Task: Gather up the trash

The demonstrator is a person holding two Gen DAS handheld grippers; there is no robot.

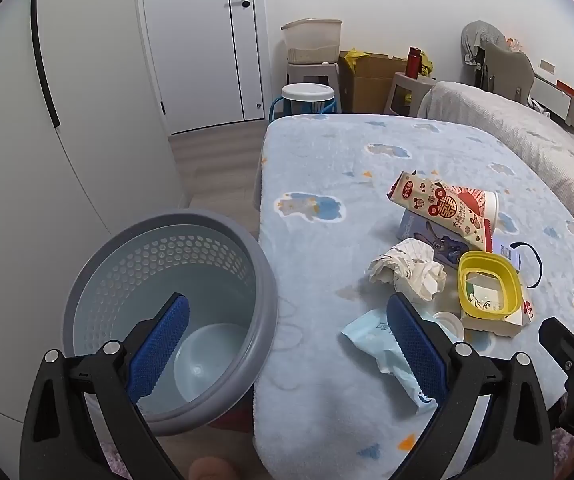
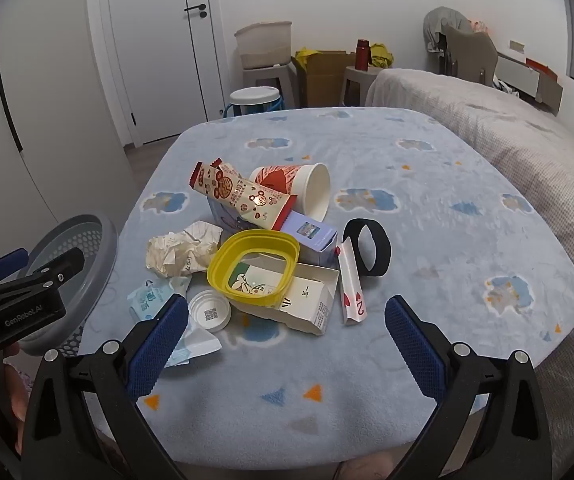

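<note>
1. Here, both the left gripper [image 1: 287, 344] and the right gripper [image 2: 287, 332] are held released, nothing between the fingers.
2. The blue wrapper [image 2: 149, 300], light and limp, is best pinched at an edge.
3. The crumpled paper [image 2: 181, 250], soft, lies farther on the table [image 2: 447, 240].
4. The wastebasket [image 1: 167, 280] stands beside the table.

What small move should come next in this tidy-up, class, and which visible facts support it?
Probably lower the right gripper onto the white bottle cap and close. Both grippers are open and empty, all the trash still lies on the blue blanket, the cap sits nearest its fingers, and the grey basket waits beside the table.
</note>
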